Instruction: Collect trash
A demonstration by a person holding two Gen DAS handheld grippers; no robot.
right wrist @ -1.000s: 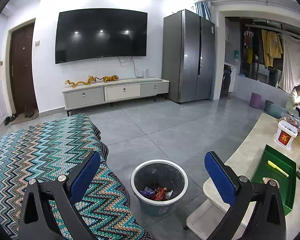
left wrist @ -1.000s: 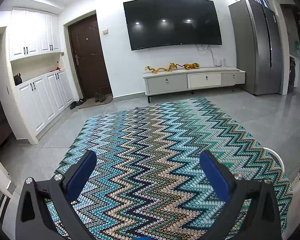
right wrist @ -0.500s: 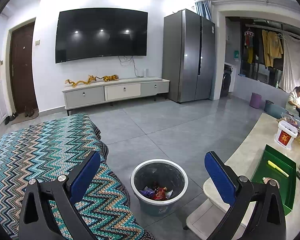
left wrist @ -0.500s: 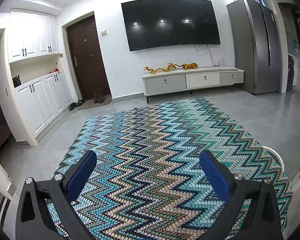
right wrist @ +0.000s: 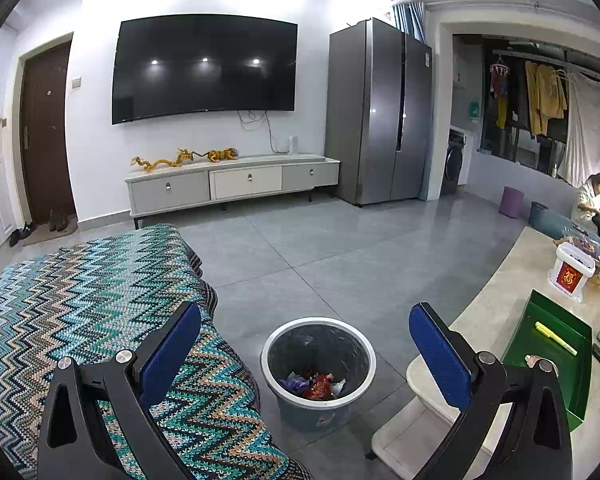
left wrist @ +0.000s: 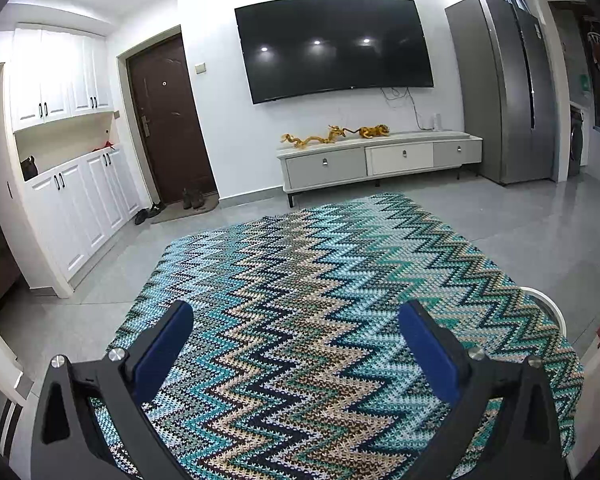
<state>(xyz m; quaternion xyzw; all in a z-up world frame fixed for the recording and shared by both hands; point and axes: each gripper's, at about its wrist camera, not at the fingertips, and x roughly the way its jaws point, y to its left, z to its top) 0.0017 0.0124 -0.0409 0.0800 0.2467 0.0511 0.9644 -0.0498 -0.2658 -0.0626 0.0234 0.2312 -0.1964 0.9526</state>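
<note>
left wrist view: looking out across a zigzag blanket in teal, tan and navy that fills most of the frame
left claw: jaws spread wide, blue pads well apart, nothing between them, hanging over the blanket
bin from this side: just a sliver of white rim poking out past the blanket's right edge
background: wall TV, low TV cabinet, grey fridge
right wrist view: aimed down at the floor gap between the blanket and the pale worktop
right claw: also wide open and holding nothing, hovering above the bin
trash bin: round, white rim, dark liner, standing on the grey tiles between the blanket edge and the worktop
trash: colourful crumpled wrappers, red and purple ones, lying at the bottom of the bin
worktop stuff: green tray with a yellow marker in it
far right: a person sitting
</note>
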